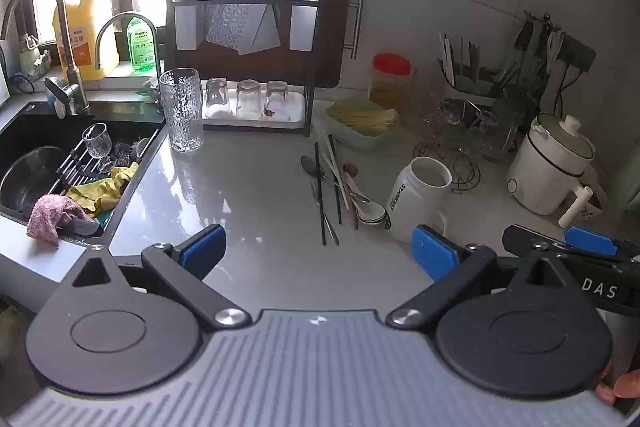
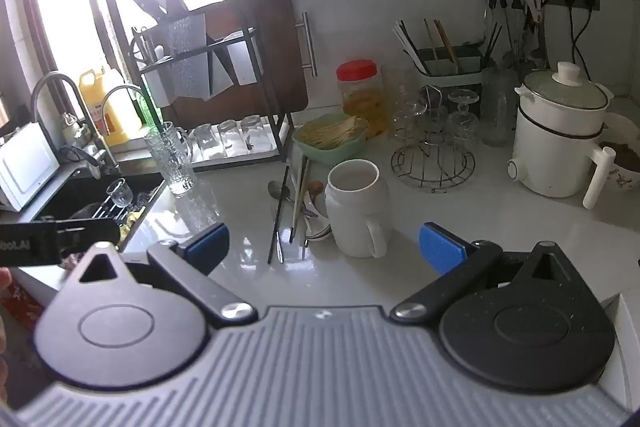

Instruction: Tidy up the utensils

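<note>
Both claws hang above the near edge of the pale bench (image 1: 256, 187), tilted downward; the left claw (image 1: 318, 251) has its blue pads spread wide with nothing between them, and the right claw (image 2: 324, 247) is likewise spread wide and empty.

The utensils (image 1: 336, 187) lie loose on the bench ahead of the left claw, in a small heap: dark chopsticks (image 1: 318, 195), pale chopsticks, a metal spoon (image 1: 310, 165) and white ceramic spoons (image 1: 370, 213), all roughly pointing away from the camera; in the right wrist view the same heap (image 2: 296, 211) sits just left of the mug, partly hidden behind it.

A white mug (image 1: 420, 199) stands upright just to the right of the heap, its handle toward the near edge, its mouth open; whether the ceramic spoons touch it cannot be told.

Behind the heap sits a green tray (image 1: 360, 123) of pale sticks; beyond it a jar with a red lid (image 1: 390, 83); further right a green holder (image 2: 452, 67) against the wall with chopsticks standing in it; a wire rack of glasses (image 2: 434, 147) and a white electric pot (image 2: 560, 131) stand to the right.

To the left a tall ribbed glass (image 1: 182, 111) stands near the corner of the black sink (image 1: 48, 167); a dark shelf (image 1: 240, 59) behind it carries upturned glasses on a white tray.

A fingertip (image 1: 624, 387) shows at the lower right edge of the left wrist view.
</note>
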`<move>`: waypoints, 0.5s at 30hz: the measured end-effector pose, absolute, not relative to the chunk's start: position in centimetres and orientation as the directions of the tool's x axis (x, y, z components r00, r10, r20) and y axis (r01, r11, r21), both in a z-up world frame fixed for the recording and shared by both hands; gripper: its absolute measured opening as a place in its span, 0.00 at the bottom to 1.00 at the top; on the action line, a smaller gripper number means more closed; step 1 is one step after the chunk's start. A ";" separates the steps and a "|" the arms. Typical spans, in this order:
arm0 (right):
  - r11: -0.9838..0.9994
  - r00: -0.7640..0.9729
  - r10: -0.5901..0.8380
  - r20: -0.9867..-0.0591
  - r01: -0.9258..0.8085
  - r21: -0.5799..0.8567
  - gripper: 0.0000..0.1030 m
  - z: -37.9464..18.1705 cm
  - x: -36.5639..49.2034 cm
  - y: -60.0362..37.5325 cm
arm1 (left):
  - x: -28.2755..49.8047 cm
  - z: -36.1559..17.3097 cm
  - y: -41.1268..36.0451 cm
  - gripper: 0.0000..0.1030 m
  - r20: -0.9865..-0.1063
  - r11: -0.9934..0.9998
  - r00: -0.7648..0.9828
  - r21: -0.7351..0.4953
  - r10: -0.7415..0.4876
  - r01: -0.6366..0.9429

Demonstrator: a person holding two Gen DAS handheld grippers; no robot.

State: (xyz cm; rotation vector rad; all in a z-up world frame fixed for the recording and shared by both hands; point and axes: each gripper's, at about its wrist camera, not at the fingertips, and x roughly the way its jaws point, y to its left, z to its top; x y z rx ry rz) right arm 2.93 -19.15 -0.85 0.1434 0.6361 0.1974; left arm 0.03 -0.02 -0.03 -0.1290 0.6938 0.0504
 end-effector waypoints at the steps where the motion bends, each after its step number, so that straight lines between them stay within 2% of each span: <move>1: 0.970 0.783 0.230 -0.578 -0.137 0.200 1.00 -0.9 3.0 -19.2 | 0.0 0.0 0.0 0.98 -0.634 0.991 0.773 -0.104 0.003 -0.089; 15: 0.971 0.789 0.224 -0.572 -0.130 0.201 1.00 -0.7 2.1 -20.4 | -0.4 -0.1 -0.5 0.98 -0.639 0.993 0.769 -0.091 0.002 -0.078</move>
